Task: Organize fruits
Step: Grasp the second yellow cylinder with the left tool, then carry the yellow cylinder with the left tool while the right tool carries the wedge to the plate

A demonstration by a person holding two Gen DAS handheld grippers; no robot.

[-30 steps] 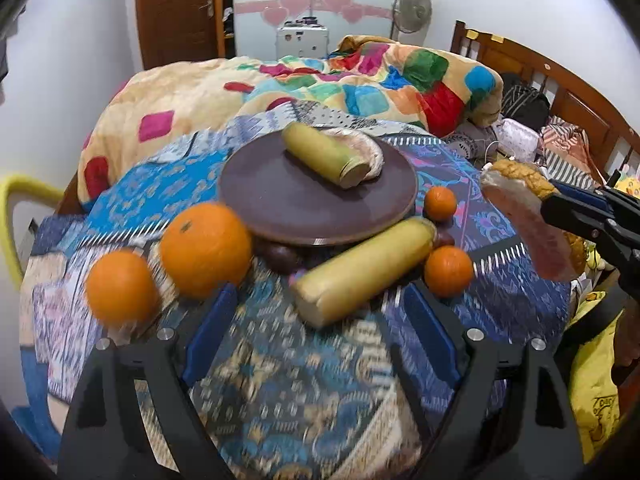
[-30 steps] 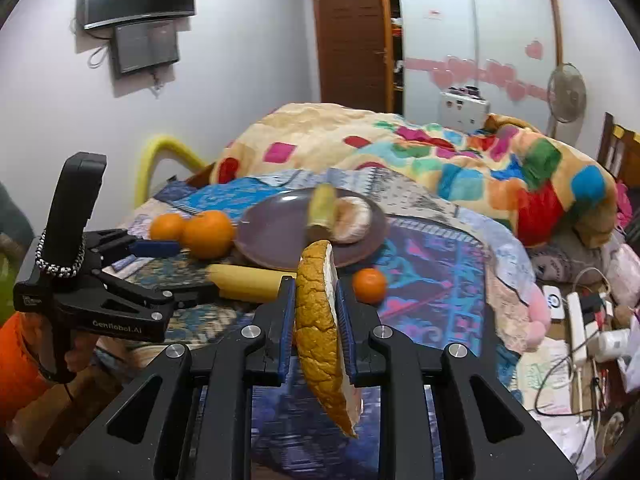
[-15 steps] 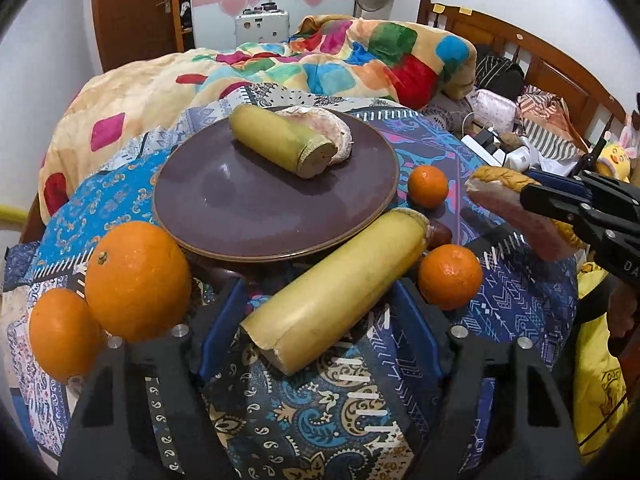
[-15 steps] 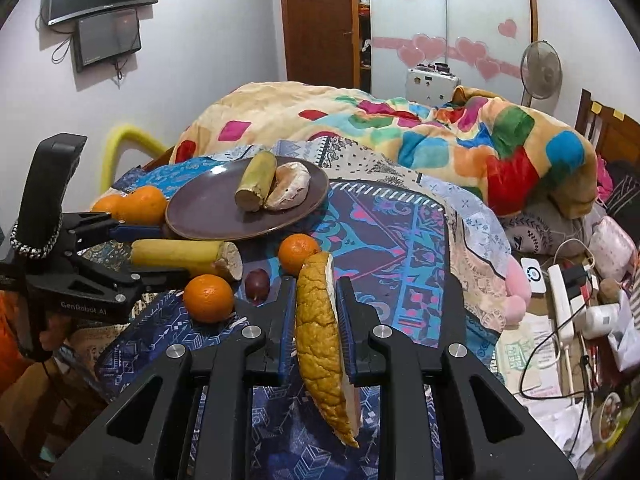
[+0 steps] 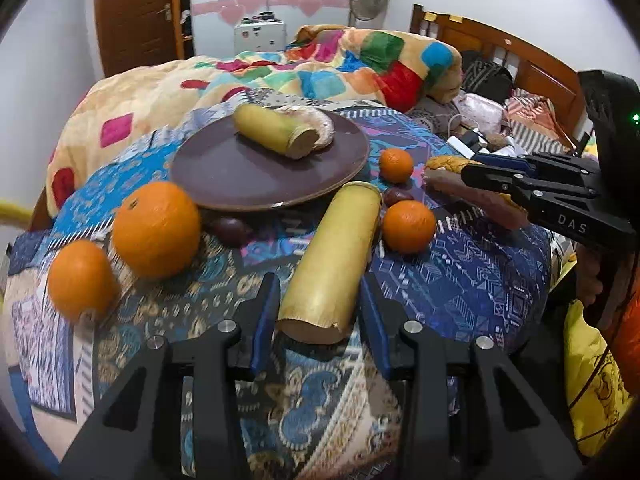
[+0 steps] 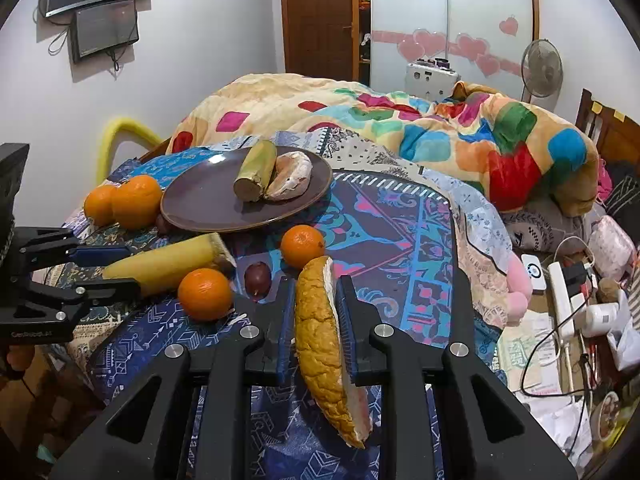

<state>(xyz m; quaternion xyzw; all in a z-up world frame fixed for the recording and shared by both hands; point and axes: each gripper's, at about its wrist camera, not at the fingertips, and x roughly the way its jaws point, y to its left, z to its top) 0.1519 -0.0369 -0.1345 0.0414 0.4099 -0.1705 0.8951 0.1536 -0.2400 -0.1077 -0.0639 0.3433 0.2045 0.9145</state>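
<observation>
My left tongs [image 5: 320, 312] have slid forward so their spread fingers now flank the near end of the banana [image 5: 334, 264] lying on the patterned cloth [image 5: 460, 280] just below the plate [image 5: 224, 176], while my right tongs [image 6: 314, 320] stay clamped on a melon slice [image 6: 324, 344], whose knobbly rind only the right view shows.

The left gripper [image 5: 320, 312] stands with its jaws apart on either side of the near end of a yellow banana piece [image 5: 334, 258] lying on the patterned cloth [image 5: 460, 280]. The right gripper [image 5: 486, 182], at the right edge, clamps a fruit wedge [image 5: 472, 196]
</observation>
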